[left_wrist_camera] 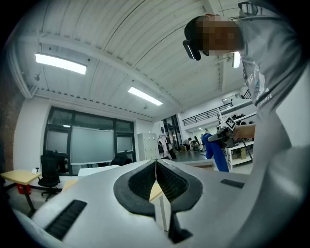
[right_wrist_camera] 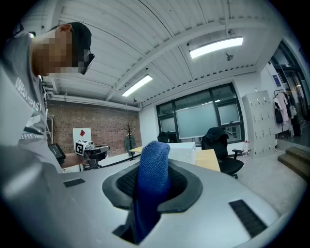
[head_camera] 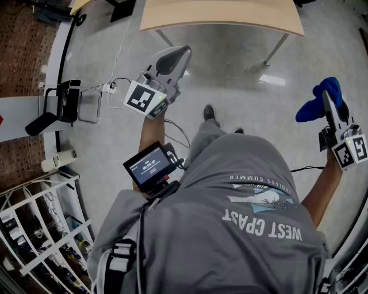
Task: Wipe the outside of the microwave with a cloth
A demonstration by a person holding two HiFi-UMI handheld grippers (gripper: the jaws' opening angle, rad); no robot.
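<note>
Currently the right gripper (head_camera: 330,106), at the right edge of the head view, is clenched on a blue cloth (head_camera: 310,109). In the right gripper view the cloth (right_wrist_camera: 152,177) stands up between the pads with its free end exposed, presumably so that it can serve as the wiping face. The left gripper (head_camera: 177,57), upper centre, is clenched with nothing between its jaws, well apart from the cloth. No microwave appears in any view. Both grippers hang over the floor (head_camera: 230,74) near a wooden table (head_camera: 224,14), so wiping is judged not yet begun.
</note>
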